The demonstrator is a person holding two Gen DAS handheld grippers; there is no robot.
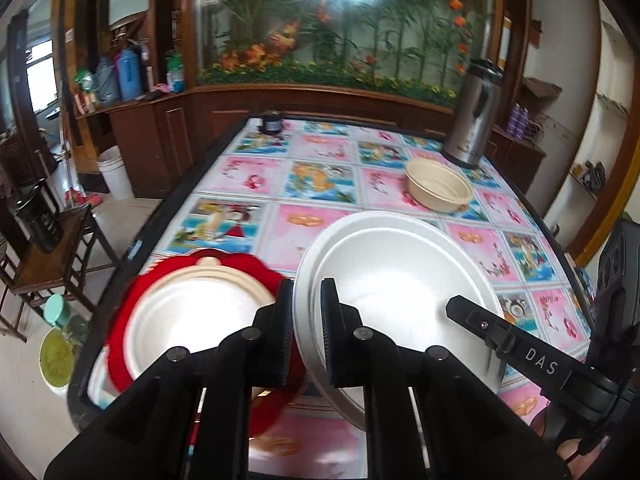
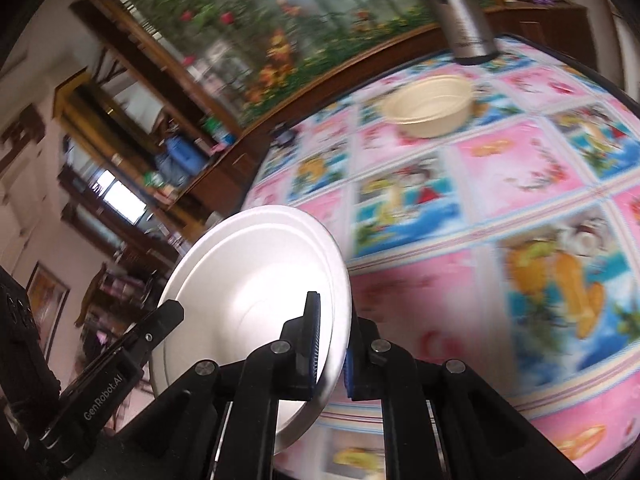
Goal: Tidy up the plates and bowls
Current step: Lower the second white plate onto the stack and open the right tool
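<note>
Both grippers are clamped on one white plate's rim — left gripper (image 1: 306, 332), right gripper (image 2: 332, 344), plate (image 1: 400, 280) — carried tilted above the table (image 1: 320, 148). Step in hand: transfer. Next, judged: lower it level onto the stacked plate (image 1: 188, 320) at nine o'clock; the bowl (image 1: 438, 190) sits at one o'clock.

My left gripper (image 1: 306, 320) points down at a slant, its two black fingers squeezed tight on the rim of a white plate (image 1: 400, 280); my right gripper (image 2: 332, 344) tilts down too, pinching the same plate's other edge.
</note>
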